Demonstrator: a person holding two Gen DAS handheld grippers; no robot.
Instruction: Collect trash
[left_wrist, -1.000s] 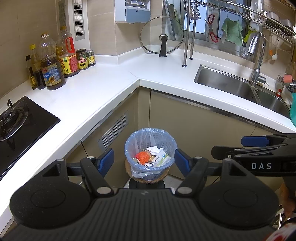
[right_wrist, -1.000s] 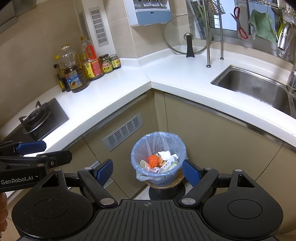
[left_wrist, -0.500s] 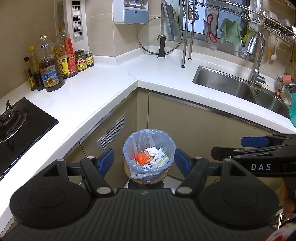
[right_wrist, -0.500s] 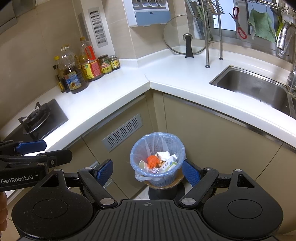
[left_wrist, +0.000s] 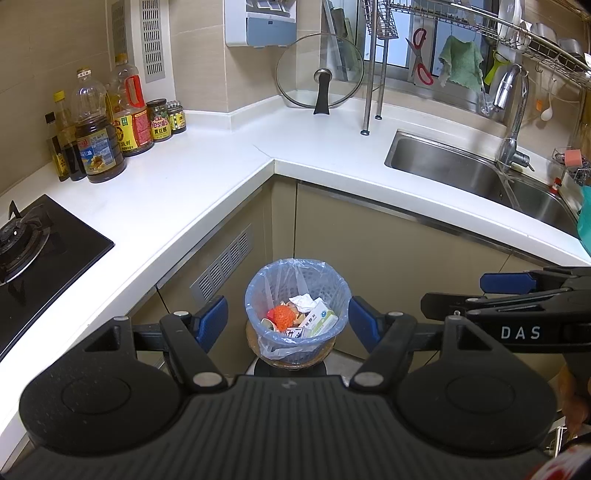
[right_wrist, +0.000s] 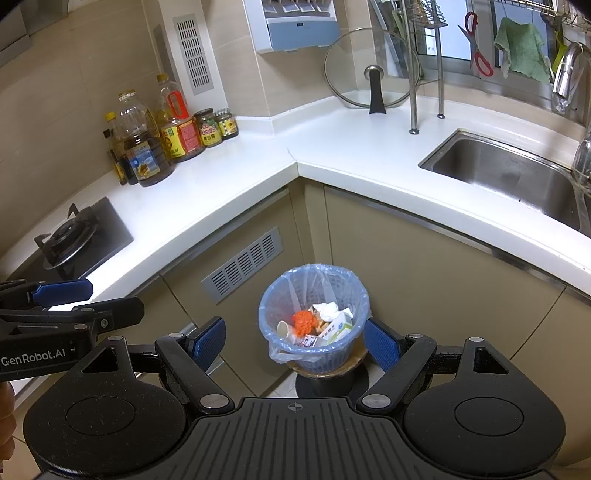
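A small blue basket bin (left_wrist: 297, 291) with a clear plastic liner stands on a round stool in the cabinet corner; it also shows in the right wrist view (right_wrist: 314, 291). It holds an orange mesh ball (left_wrist: 282, 315), crumpled white paper (left_wrist: 303, 302), a white and green carton (left_wrist: 319, 322) and a paper cup (right_wrist: 283, 328). My left gripper (left_wrist: 288, 319) is open and empty, high above the bin. My right gripper (right_wrist: 295, 338) is open and empty, also above the bin. Each gripper shows at the edge of the other's view.
A white L-shaped counter (left_wrist: 207, 173) wraps the corner. Oil bottles and jars (left_wrist: 110, 129) stand at the back left, a gas hob (left_wrist: 33, 236) at the left, a glass lid (left_wrist: 319, 72) at the back, a steel sink (left_wrist: 454, 171) and tap (left_wrist: 511, 110) at the right.
Both views have drifted slightly; the bin sits a little lower and more central between the fingers. Both grippers stay open and empty.
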